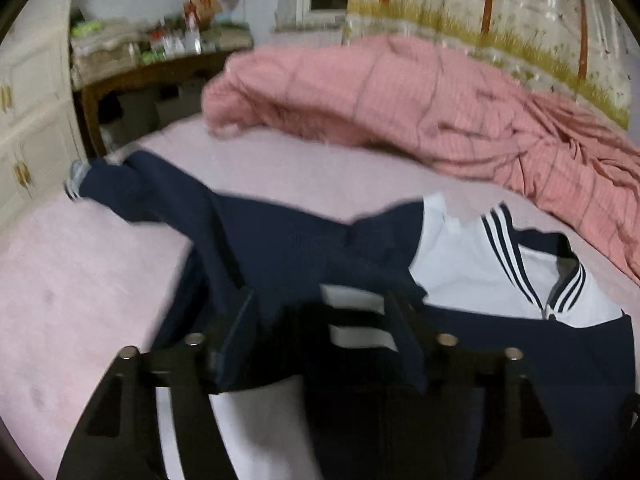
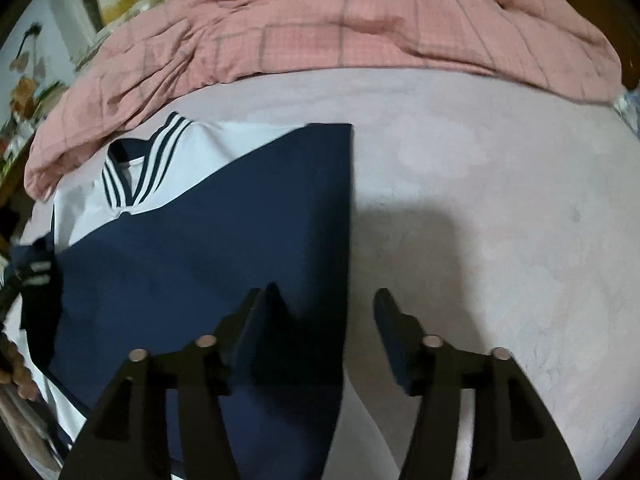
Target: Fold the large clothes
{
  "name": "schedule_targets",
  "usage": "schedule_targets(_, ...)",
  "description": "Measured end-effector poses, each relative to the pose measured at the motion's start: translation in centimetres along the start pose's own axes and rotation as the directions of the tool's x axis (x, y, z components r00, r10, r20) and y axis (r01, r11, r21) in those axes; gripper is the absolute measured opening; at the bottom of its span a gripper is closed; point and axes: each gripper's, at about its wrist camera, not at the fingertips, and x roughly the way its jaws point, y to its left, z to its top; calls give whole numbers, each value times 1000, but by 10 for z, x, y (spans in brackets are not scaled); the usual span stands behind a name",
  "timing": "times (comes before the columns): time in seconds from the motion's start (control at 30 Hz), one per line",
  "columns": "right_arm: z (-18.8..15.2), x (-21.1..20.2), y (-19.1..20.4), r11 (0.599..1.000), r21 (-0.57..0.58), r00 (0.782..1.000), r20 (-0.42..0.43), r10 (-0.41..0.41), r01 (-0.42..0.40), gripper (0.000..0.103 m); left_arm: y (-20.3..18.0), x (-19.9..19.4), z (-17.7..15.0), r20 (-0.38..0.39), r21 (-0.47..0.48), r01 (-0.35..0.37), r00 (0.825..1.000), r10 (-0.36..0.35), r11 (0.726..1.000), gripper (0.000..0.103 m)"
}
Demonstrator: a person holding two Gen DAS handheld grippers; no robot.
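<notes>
Your left tool has its jaws apart over the navy and white garment, with a striped dark part of the cloth lying between the fingers; blur keeps you from telling whether the pads touch it. Only this view shows one navy sleeve stretched away toward the bed's far edge, and beyond it a cream cabinet and a cluttered wooden table. Your right tool also stands with jaws apart, clamped on nothing: its left finger hangs over the navy panel, its right finger over the bare pink sheet, straddling the garment's straight folded edge. This view shows the striped collar near the crumpled pink quilt, and fingers of your hand at the left border.
</notes>
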Motion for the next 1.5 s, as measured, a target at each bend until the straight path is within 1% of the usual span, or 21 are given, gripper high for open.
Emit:
schedule_targets(0.1, -5, 17, 11, 997, -69, 997, -78, -29, 23, 64, 2, -17, 7, 115, 62, -74, 991, 66, 995, 76)
schedule_targets(0.23, -5, 23, 23, 978, -164, 989, -48, -141, 131, 64, 32, -8, 16, 71, -6, -172, 983, 172, 985, 77)
schedule_targets(0.3, -3, 22, 18, 957, -155, 968, -11, -250, 245, 64, 48, -5, 17, 48, -23, -172, 984, 173, 985, 77)
schedule_targets(0.37, 0, 21, 4, 955, -110, 961, 5, -277, 276, 65, 60, -10, 18, 25, -59, -20, 999, 22, 998, 77)
schedule_targets(0.43, 5, 18, -11, 968, -51, 969, 9, -247, 247, 58, 57, -17, 20, -10, -35, 186, 982, -186, 982, 80)
schedule_targets(0.47, 6, 15, -20, 952, -25, 952, 23, -305, 306, 42, 48, -19, 20, -39, -4, 262, 964, -261, 965, 85)
schedule_targets(0.5, 9, 13, -29, 915, 2, 914, 28, -404, 404, 30, 39, -19, 19, -62, 20, 296, 954, -294, 955, 87)
schedule_targets(0.53, 10, 14, -36, 895, 23, 895, 19, -446, 446, 23, 27, -19, 16, -88, 60, 311, 948, -306, 948, 90)
schedule_targets(0.6, 9, 6, -53, 937, 80, 939, 18, -343, 341, 23, 0, -12, 8, -142, 184, 294, 952, -270, 938, 92)
schedule_targets(0.67, 8, -11, -58, 991, 115, 996, 41, -79, 74, 29, -19, 6, 1, -174, 261, 192, 973, -149, 946, 92)
schedule_targets(0.7, 9, -17, -56, 993, 118, 998, 61, 9, -16, 33, -24, 16, -2, -188, 281, 159, 976, -108, 946, 92)
schedule_targets(0.77, 11, -23, -49, 985, 112, 988, 86, 124, -134, 77, -31, 40, -11, -191, 349, 104, 981, -38, 931, 94)
schedule_targets(0.83, 11, -21, -33, 988, 53, 988, 66, 139, -143, 81, -32, 57, -18, -176, 429, 23, 983, 59, 903, 93)
schedule_targets(0.93, 7, 1, -15, 997, -24, 997, -31, 77, -77, 81, -11, 49, -7, -161, 363, 62, 987, -3, 930, 76)
schedule_targets(1.07, 2, 23, 3, 994, -110, 997, -72, -26, 18, 80, 25, 30, 7, -1, 394, -66, 997, 72, 917, 75)
schedule_targets(1.1, 0, 22, 4, 992, -126, 997, -69, -41, 32, 78, 37, 27, 11, 4, 363, -36, 999, 37, 931, 75)
schedule_targets(1.13, 0, 22, 6, 990, -136, 997, -61, -46, 37, 65, 46, 29, 16, -18, 325, 8, 1000, -2, 946, 75)
schedule_targets(1.17, 1, 20, 7, 990, -139, 998, -49, -45, 38, 39, 55, 31, 20, -52, 273, 55, 998, -42, 961, 72)
schedule_targets(1.27, 7, 17, -5, 997, -67, 999, -23, -33, 31, 8, 75, 36, 21, -123, 160, 224, 971, -205, 961, 71)
schedule_targets(1.4, 13, 0, -35, 993, 94, 996, 57, 63, -68, 5, 77, 42, 15, -199, 112, 336, 929, -311, 935, 71)
schedule_targets(1.5, 16, -9, -42, 990, 139, 992, 125, 4, -22, 3, 74, 34, 16, -182, 91, 371, 919, -351, 924, 78)
